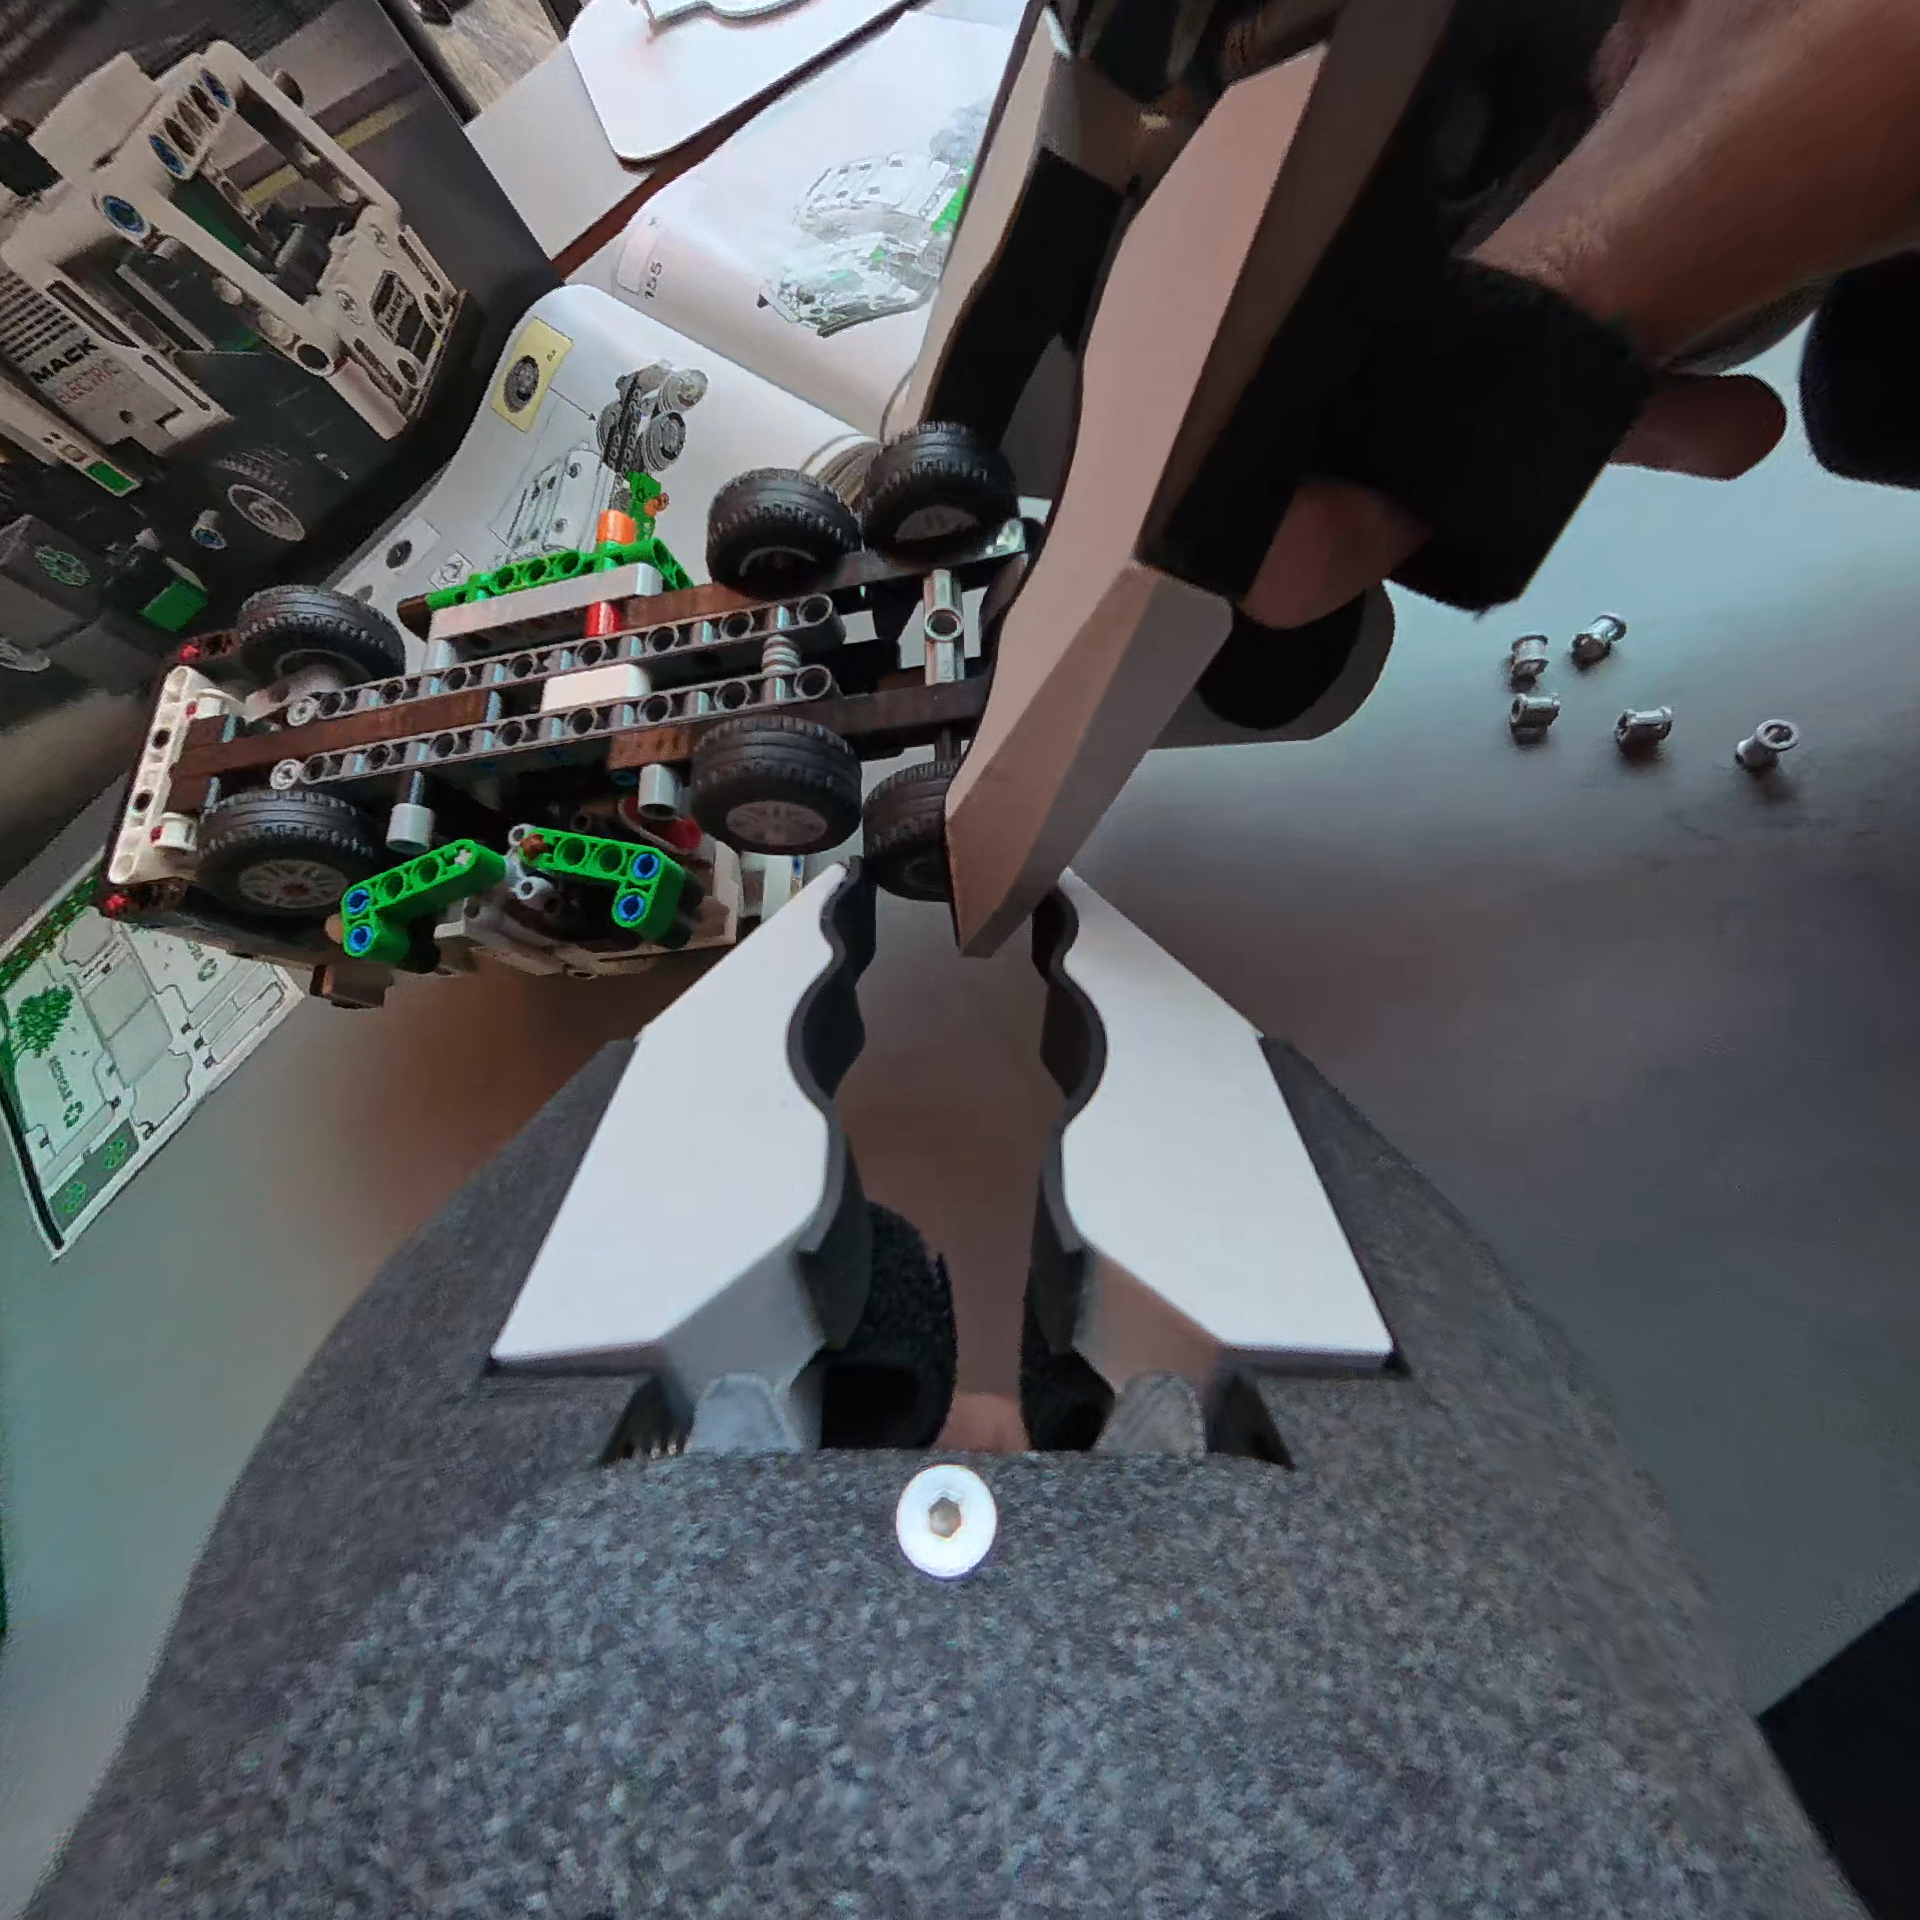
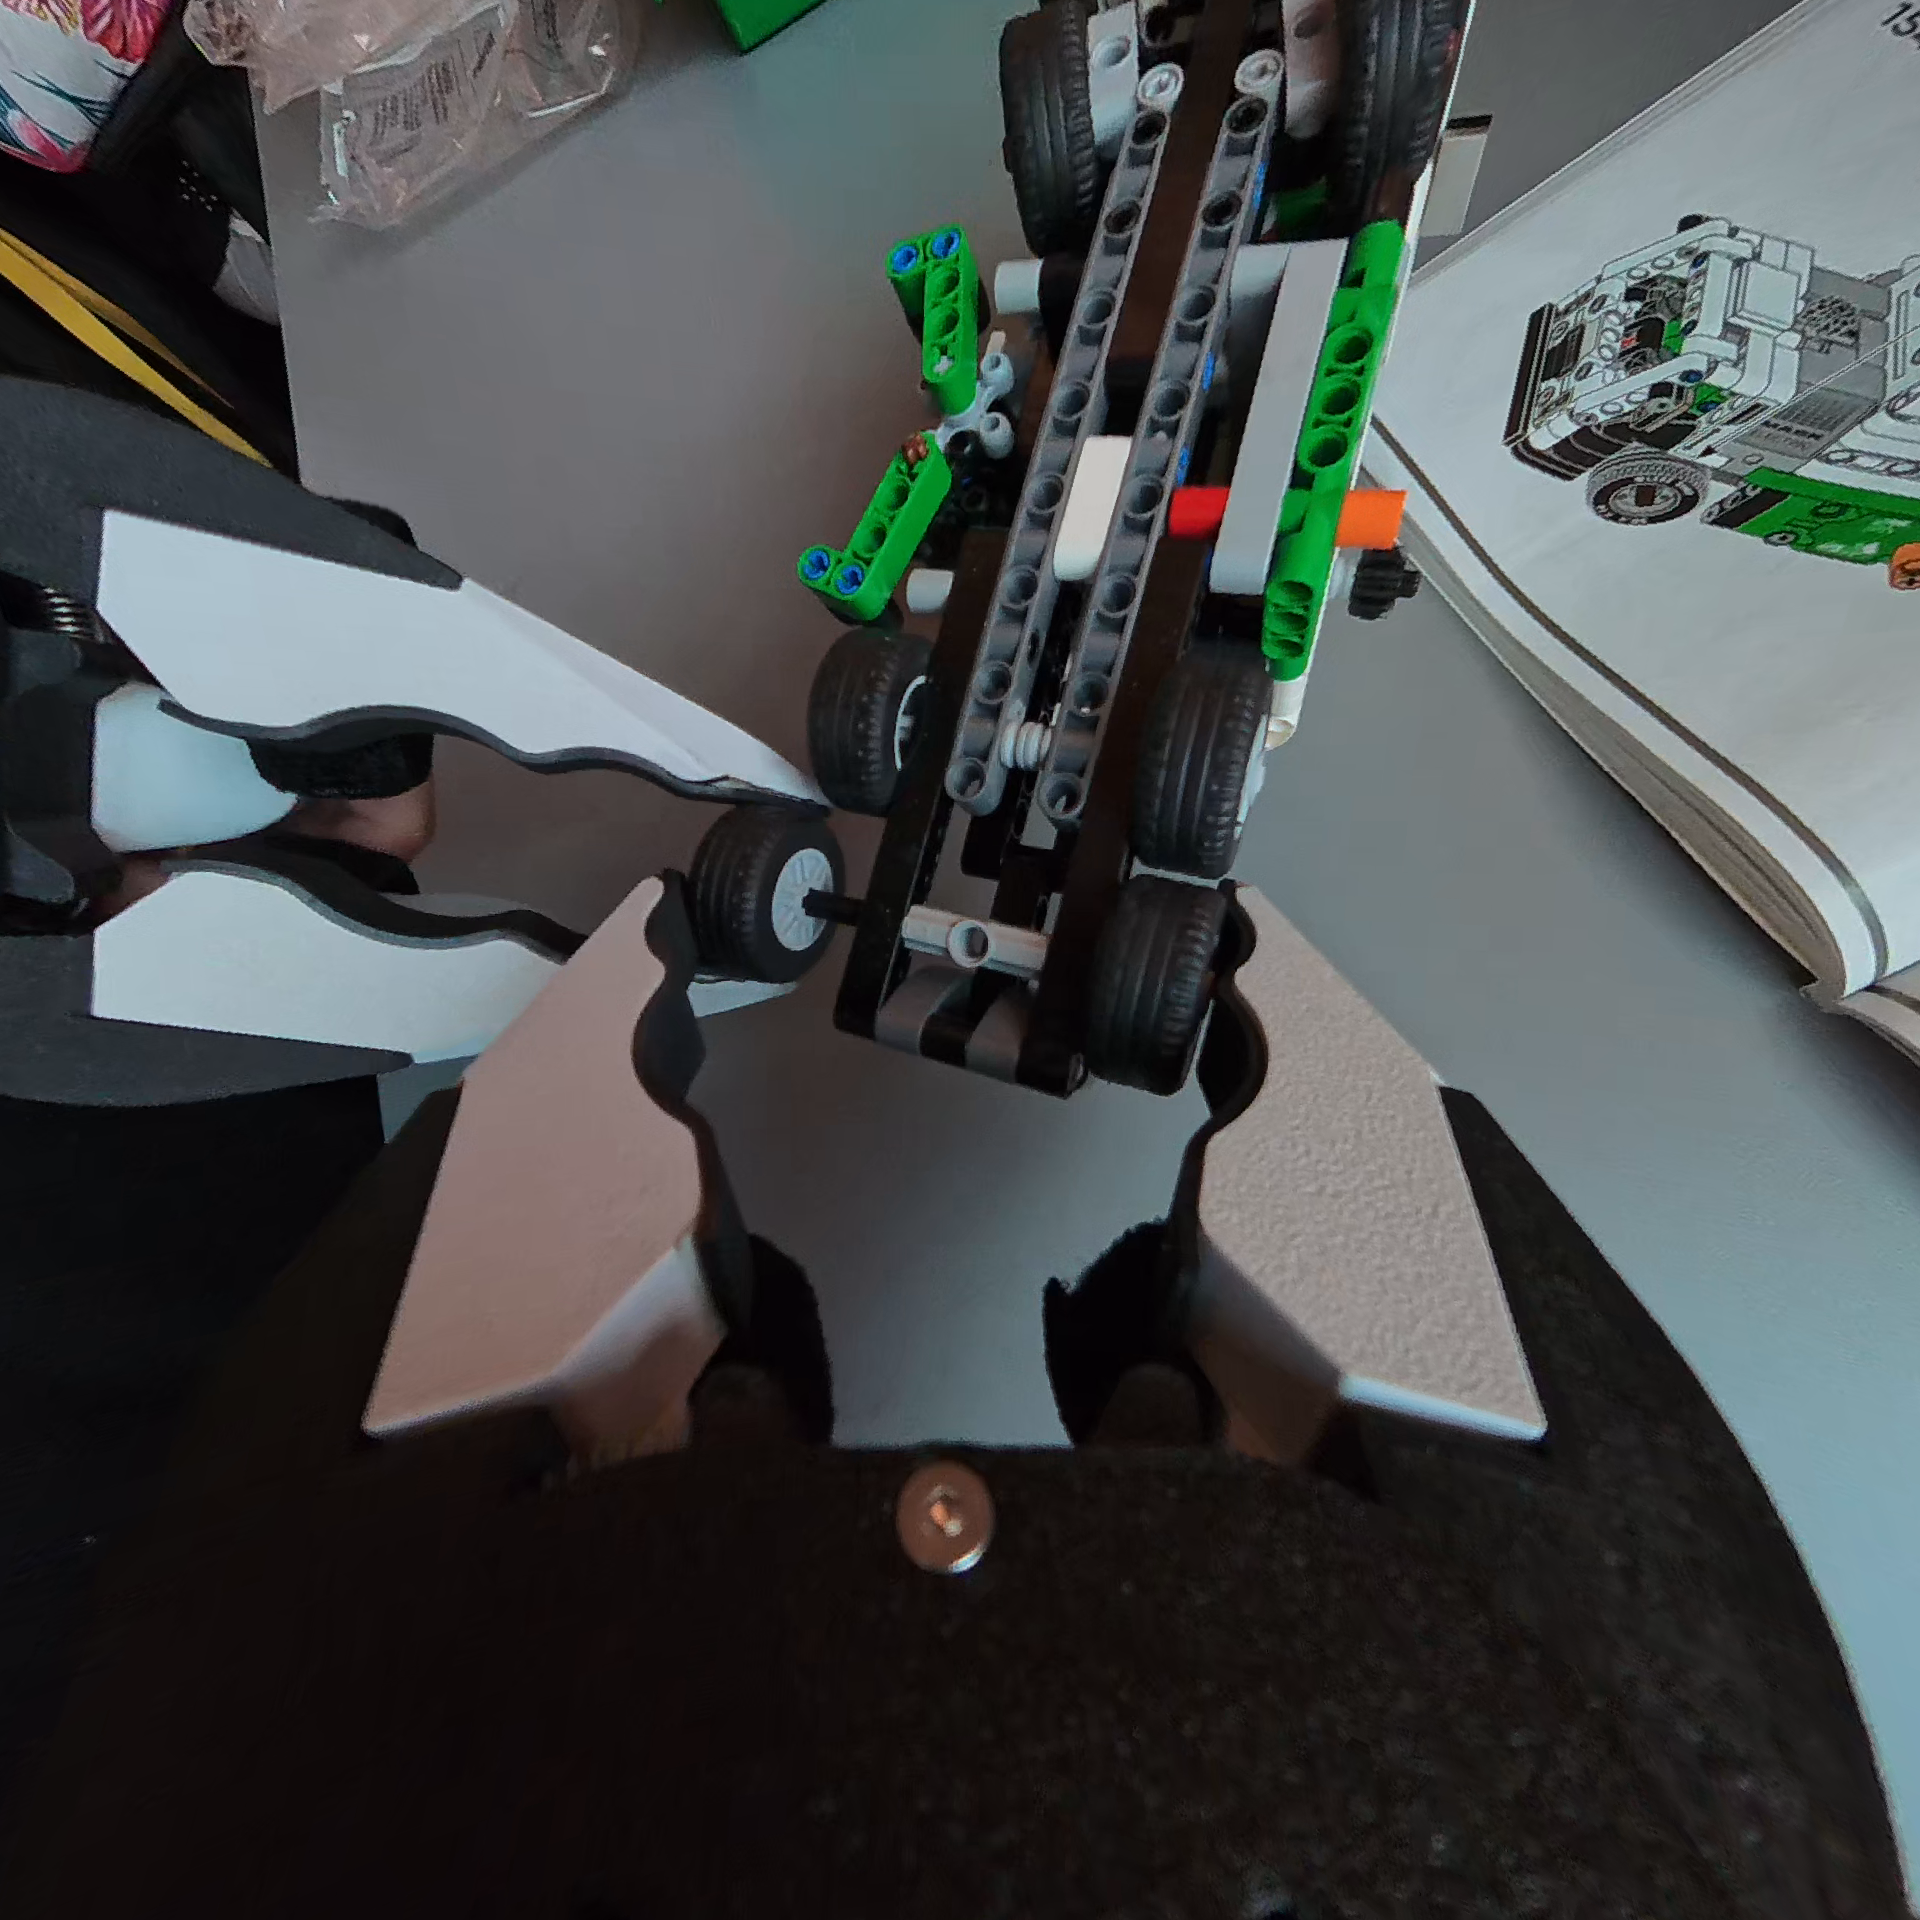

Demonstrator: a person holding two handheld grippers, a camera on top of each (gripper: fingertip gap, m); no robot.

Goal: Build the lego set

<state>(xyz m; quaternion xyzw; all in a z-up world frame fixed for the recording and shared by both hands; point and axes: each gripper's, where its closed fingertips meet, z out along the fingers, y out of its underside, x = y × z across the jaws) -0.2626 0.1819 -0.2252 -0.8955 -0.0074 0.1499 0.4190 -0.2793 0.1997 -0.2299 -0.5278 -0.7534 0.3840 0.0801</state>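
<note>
The lego truck chassis [image 1: 582,686] is upside down, with black wheels, grey beams and green parts; it also shows in the right wrist view [image 2: 1101,468]. My right gripper [image 2: 945,935] spans its rear end, one finger on the rear right wheel [image 2: 1153,977] and the other beside the rear left wheel [image 2: 758,894]. That wheel sits out on a black axle stub. My left gripper [image 2: 790,896] comes in from the left, its fingertips above and below this wheel. In the left wrist view the wheel [image 1: 904,831] is partly hidden behind the right gripper's finger [image 1: 1039,727].
An open instruction booklet [image 2: 1662,582] lies right of the truck, and shows behind it in the left wrist view [image 1: 727,343]. The set's box [image 1: 208,260] and a sticker sheet [image 1: 114,1049] are at the left. Several small grey connectors [image 1: 1642,717] lie on the grey table. A plastic bag [image 2: 447,94] lies far left.
</note>
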